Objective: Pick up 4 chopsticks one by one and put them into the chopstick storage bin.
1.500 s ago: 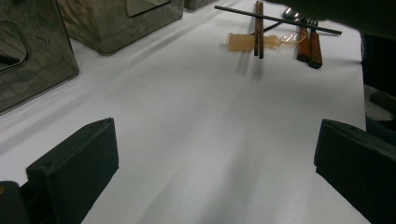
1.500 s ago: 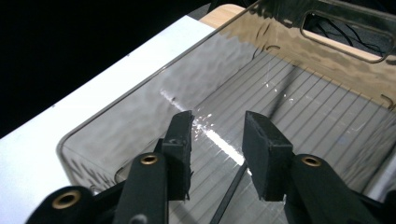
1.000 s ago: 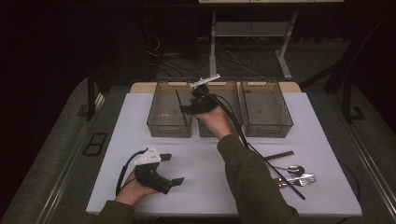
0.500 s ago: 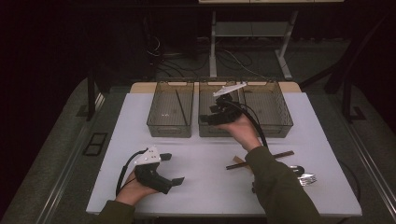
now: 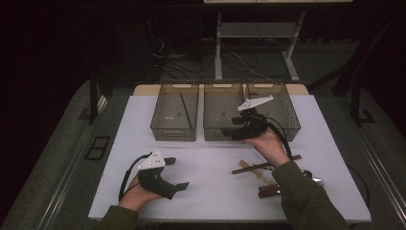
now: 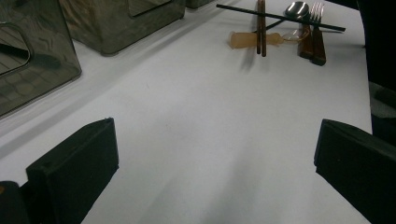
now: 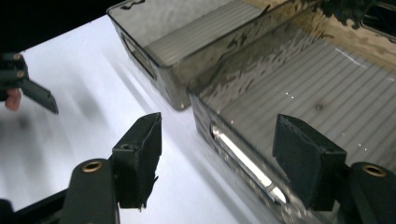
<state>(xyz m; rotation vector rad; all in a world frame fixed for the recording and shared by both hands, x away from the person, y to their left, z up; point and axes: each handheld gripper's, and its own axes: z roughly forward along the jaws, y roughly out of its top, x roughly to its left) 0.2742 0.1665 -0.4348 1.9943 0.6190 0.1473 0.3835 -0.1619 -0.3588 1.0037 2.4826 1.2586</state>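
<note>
High view counts three smoky clear bins in a row at the table's (image 5: 143, 158) far edge: the left bin (image 5: 174, 115) holds one dark chopstick (image 5: 186, 111) leaning along its length, while the middle bin (image 5: 221, 115) and right bin (image 5: 282, 108) look bare. Two grippers — the right gripper (image 5: 229, 128) hangs at the middle bin's front wall, its jaws just been opening with nothing between them; the left gripper (image 5: 176, 173) rests low near the table's front edge, jaws wide apart and empty. Between the right forearm and the table's right edge lies the cutlery pile (image 5: 268, 175).

Left gripper view sorts that pile: a pair of brown chopsticks (image 6: 261, 25), one black chopstick (image 6: 280, 17) laid across, a spoon (image 6: 297, 9), a fork (image 6: 317, 23) and a pale amber handle (image 6: 243, 39).

Right gripper view adds the middle bin's ribbed floor (image 7: 299, 88) and slot handle (image 7: 243, 161).
</note>
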